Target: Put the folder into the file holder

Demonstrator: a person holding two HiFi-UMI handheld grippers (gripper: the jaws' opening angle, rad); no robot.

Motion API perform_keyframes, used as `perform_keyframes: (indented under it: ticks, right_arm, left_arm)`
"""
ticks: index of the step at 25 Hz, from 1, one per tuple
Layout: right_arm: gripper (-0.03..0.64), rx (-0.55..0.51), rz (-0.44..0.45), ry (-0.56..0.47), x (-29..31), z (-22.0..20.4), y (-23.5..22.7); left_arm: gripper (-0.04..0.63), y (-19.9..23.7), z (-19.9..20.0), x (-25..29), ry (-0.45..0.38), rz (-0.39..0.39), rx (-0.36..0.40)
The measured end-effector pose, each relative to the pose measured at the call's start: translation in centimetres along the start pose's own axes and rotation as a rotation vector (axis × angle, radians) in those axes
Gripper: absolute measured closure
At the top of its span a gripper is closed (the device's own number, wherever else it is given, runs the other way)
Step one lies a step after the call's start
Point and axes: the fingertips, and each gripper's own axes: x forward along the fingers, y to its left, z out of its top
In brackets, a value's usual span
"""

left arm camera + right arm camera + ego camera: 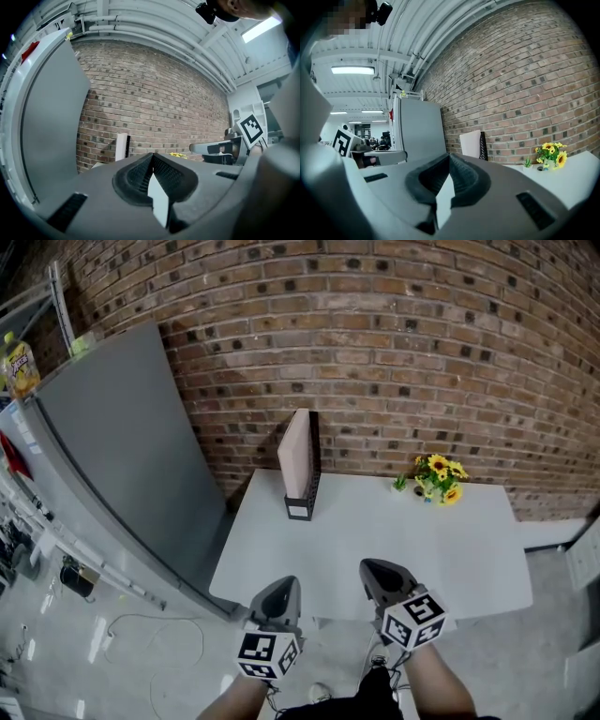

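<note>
The folder [294, 451] is seen upright in the file holder [302, 502] near the surface's [450, 549] far left corner. The left hand-held gripper [279, 592] and right hand-held gripper [382, 574] are closed on nothing at the near edge. The file holder is best left undisturbed.

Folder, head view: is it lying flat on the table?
No, the folder stands upright in the black file holder at the back left of the table.

No text is legible; the yellow bottle [21, 367] by the grey cabinet [122, 456] has a label (too blurred).
</note>
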Motion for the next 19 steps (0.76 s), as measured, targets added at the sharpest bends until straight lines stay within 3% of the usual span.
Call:
perform_keyframes:
  ticks: [19]
  right_arm:
    - [0.614, 0.006, 0.014, -0.004, 0.2, 0.3, 1.3]
  left_arm:
    - [0.589, 0.3, 0.0, -1.0, -0.015, 0.001, -0.005]
